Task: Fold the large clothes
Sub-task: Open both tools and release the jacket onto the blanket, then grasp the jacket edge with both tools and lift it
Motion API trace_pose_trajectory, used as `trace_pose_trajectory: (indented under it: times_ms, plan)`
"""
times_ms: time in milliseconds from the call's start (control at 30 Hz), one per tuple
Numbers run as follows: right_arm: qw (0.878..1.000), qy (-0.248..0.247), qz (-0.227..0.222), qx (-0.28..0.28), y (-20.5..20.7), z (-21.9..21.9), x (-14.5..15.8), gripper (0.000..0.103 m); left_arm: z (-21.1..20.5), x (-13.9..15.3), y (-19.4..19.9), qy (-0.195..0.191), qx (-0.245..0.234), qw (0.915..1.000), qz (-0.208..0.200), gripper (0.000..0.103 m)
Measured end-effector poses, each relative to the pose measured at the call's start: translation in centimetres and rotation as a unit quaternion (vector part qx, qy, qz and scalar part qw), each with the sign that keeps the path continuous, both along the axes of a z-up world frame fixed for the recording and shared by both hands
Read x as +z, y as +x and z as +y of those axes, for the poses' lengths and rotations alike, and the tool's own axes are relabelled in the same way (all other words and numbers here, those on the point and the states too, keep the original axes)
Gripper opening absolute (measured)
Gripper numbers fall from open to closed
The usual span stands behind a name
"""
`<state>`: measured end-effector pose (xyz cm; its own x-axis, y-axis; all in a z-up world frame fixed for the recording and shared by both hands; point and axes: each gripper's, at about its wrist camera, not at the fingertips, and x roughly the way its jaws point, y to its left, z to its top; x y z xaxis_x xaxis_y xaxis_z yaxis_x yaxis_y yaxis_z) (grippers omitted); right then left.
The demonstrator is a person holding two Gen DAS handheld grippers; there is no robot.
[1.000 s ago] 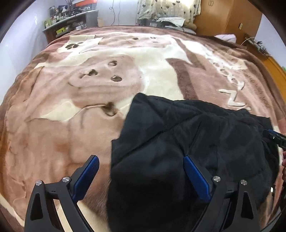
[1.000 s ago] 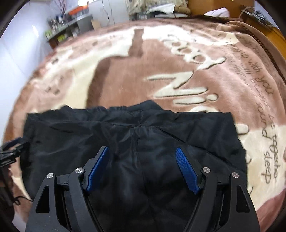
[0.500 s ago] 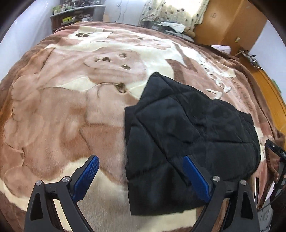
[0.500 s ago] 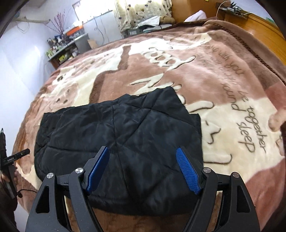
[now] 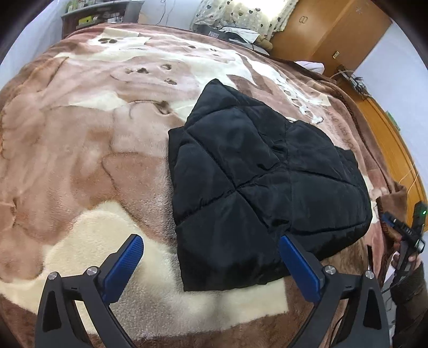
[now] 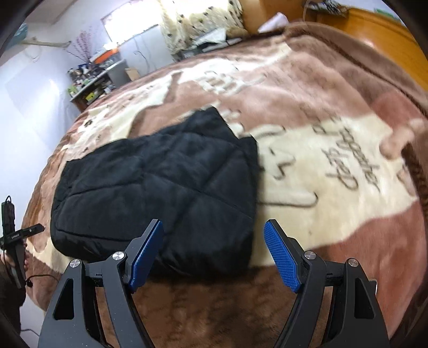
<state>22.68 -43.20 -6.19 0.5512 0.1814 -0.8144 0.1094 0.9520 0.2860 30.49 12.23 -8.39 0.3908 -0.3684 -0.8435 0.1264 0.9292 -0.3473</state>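
A black quilted garment (image 5: 262,182) lies folded into a thick, roughly square bundle on the brown and cream blanket (image 5: 80,166). My left gripper (image 5: 211,254) hovers at the bundle's near left corner. Its jaws are opening, and the blue pads (image 5: 125,262) press on nothing; the corner only shows between them from above. In the right wrist view the same garment (image 6: 160,192) sits ahead and to the left. My right gripper (image 6: 214,243) stands open over its near right edge, holding nothing. Each view catches the other gripper at its edge (image 5: 406,235) (image 6: 13,235), held in a hand.
The plush blanket (image 6: 334,187), printed with bears and writing, covers the whole bed. Pillows (image 5: 240,13) and loose items lie at the far end. A wooden wardrobe (image 5: 329,26) and bed frame (image 6: 388,40) stand on the right, a cluttered shelf (image 6: 91,80) far left.
Both grippers have drawn back toward the bed's near edge, so the whole folded garment now lies ahead of them. The left jaws stand slightly wider.
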Motion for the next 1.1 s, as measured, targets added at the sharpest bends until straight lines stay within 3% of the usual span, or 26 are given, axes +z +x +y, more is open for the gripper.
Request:
trace_pose_trajectory:
  times_ms: [233, 400, 700, 867, 1100]
  plan:
    - [0.996, 0.07, 0.025, -0.043, 0.7, -2.8, -2.2, 0.077, 0.3, -1.5, 2.4, -0.063, 0.011, 0.9977, 0.023, 0.103]
    - [0.987, 0.155, 0.022, -0.025, 1.9, -3.7, -4.0, 0.077, 0.3, -2.7, 4.1, -0.097, 0.013, 0.9945, 0.039, 0.103]
    - [0.982, 0.184, 0.042, 0.004, 5.2, -4.3, -6.5, 0.078, -0.8, -5.7, 6.6, -0.112, -0.023, 0.9899, 0.084, 0.103]
    - [0.98, 0.185, 0.065, 0.024, 6.6, -4.2, -8.2, 0.089, -1.3, -7.5, 7.6, -0.118, -0.029, 0.9872, 0.104, 0.103]
    - [0.971, 0.217, 0.077, 0.058, 7.8, -4.1, -10.0, 0.091, -1.5, -9.8, 8.7, -0.138, -0.026, 0.9798, 0.142, 0.103]
